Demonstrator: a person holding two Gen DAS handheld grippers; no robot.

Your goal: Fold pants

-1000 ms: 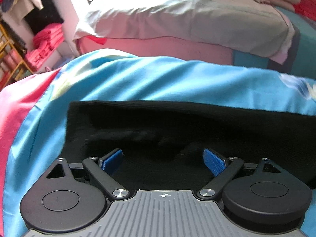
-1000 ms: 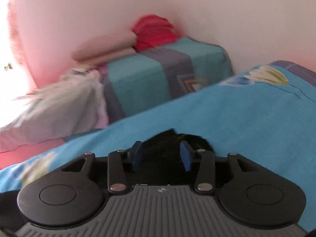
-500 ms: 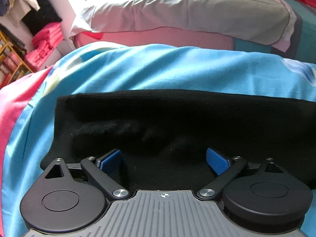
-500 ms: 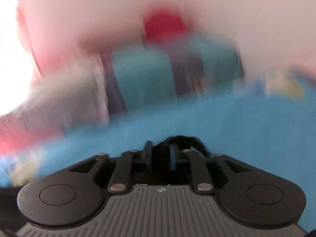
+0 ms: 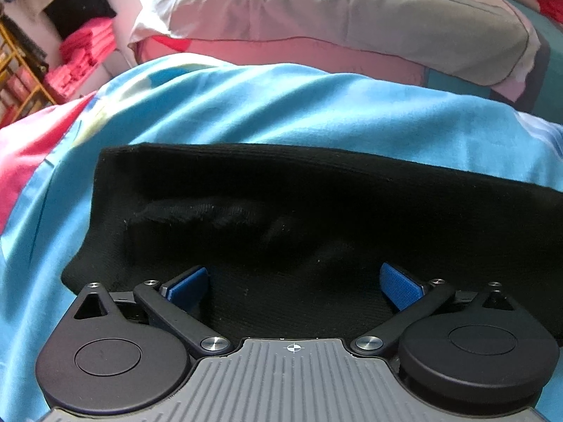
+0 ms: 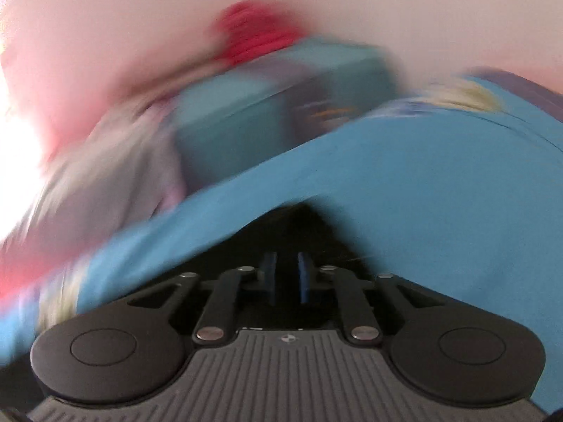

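The left gripper (image 5: 295,286) is held low and roughly level, its two blue-padded fingers (image 5: 188,286) spread wide apart with nothing between them. The right gripper (image 6: 286,276) is tilted a little to one side, its view smeared by motion blur; its blue-padded fingers (image 6: 270,274) are drawn close together, upright and parallel, leaving only a narrow gap pinched on dark cloth.

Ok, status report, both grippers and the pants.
Left gripper open over black pants. Right gripper shut on pants, view blurred. Pants on blue bedsheet.
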